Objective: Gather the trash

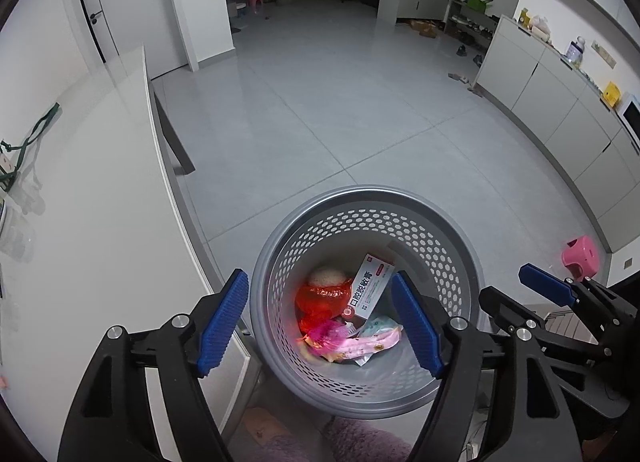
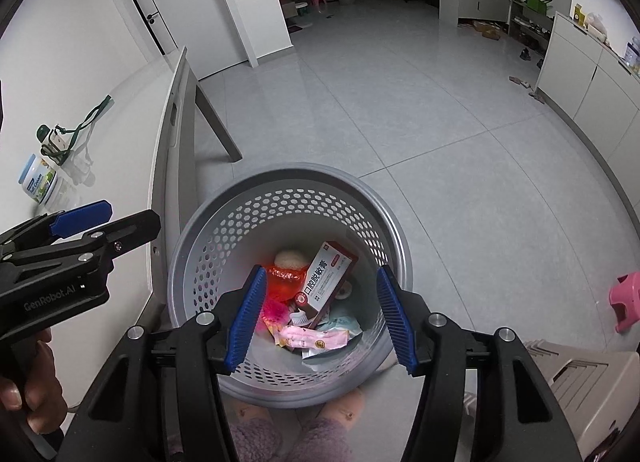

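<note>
A grey tiled floor [image 2: 400,122] carries a perforated grey basket [image 2: 384,214], which stands just beside the long edge of a white table [image 1: 100,190]. On the table, near the edge away from the basket, stands a labelled white bottle [image 2: 38,182] with a green strap [image 2: 86,118] trailing toward the far end; something pale lies against it, too blurred to name. A pink stool [image 2: 626,300] sits on the floor, well apart from the basket, and a second pink stool [image 1: 255,1] stands far off near the dark room.
</note>
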{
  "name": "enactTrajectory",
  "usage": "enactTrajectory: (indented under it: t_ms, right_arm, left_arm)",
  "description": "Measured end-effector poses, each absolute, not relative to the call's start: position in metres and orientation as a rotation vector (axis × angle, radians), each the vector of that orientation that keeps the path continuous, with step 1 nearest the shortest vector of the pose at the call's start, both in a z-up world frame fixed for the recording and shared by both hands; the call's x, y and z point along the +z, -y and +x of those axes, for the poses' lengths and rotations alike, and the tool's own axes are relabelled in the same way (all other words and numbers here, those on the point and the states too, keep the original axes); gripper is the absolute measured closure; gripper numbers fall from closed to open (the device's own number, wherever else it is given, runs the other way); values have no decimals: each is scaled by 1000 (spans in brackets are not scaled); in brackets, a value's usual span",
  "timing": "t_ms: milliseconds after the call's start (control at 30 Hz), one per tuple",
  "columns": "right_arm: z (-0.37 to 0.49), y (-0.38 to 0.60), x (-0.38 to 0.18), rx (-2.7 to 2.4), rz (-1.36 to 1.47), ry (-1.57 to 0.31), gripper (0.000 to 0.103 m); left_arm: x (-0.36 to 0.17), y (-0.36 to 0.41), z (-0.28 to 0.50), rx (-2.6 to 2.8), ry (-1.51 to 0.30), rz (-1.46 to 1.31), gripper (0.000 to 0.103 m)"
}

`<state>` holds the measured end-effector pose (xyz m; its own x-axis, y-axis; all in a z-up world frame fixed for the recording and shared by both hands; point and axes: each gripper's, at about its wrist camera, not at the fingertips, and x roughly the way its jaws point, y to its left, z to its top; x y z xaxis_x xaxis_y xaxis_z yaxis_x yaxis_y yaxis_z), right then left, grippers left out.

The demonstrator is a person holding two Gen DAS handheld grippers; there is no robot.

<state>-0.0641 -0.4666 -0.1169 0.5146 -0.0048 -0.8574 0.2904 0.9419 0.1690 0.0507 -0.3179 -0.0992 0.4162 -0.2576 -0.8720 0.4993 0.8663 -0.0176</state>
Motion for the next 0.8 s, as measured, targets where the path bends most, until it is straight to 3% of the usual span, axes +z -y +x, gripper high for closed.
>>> enactTrajectory:
  t_ms: [800]
  right_arm:
    - [-78, 462, -99, -197, 316, -989, 41]
  left_arm:
    - [-80, 314, 44, -473, -987, 258, 17]
